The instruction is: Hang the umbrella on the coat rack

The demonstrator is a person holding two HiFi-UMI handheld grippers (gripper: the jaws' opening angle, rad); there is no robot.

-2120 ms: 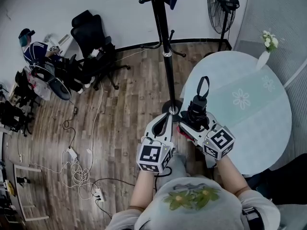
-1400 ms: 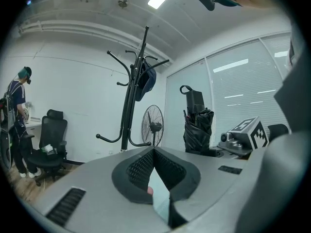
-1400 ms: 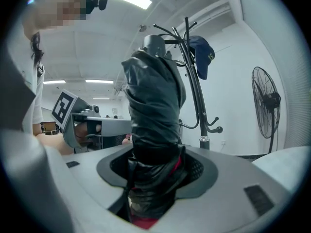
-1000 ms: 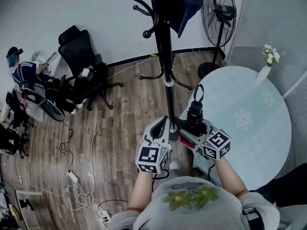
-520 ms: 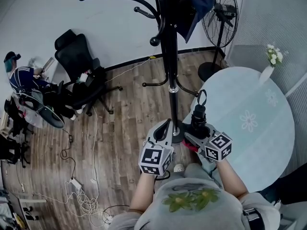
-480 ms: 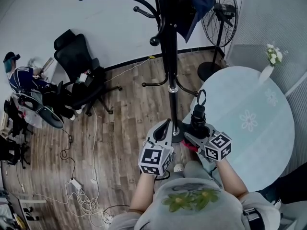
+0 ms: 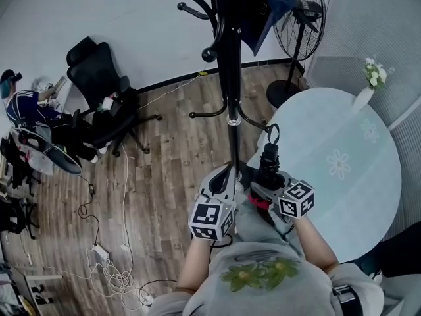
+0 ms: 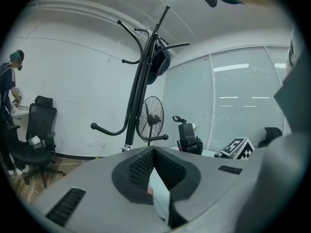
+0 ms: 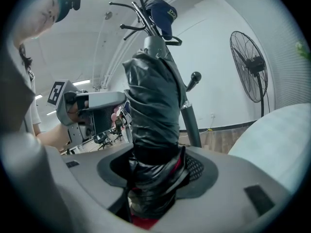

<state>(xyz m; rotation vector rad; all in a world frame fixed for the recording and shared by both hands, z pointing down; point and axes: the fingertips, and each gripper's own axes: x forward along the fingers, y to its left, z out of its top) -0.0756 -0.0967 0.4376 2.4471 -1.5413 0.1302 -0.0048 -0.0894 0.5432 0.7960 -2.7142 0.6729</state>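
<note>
Both have dropped slightly by the coat rack (image 7: 228, 78): right claw (image 7: 266, 178) grips the umbrella (image 7: 269, 155), left claw (image 7: 226, 171) closed empty

The coat rack (image 7: 227, 78) stands just left of the table (image 7: 355, 176), fan (image 7: 299, 25) behind, chair (image 7: 99, 71) farther left.

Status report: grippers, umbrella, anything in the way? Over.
Left gripper shut. Right gripper shut on umbrella, beside coat rack, not hung. Cap on upper hook.

The wooden floor (image 7: 171, 143) carries 1 coat rack (image 7: 228, 78), 1 standing fan (image 7: 300, 18), 1 black office chair (image 7: 99, 78) and white cables (image 7: 108, 268). The round table (image 7: 342, 196) carries 1 vase (image 7: 363, 96).
</note>
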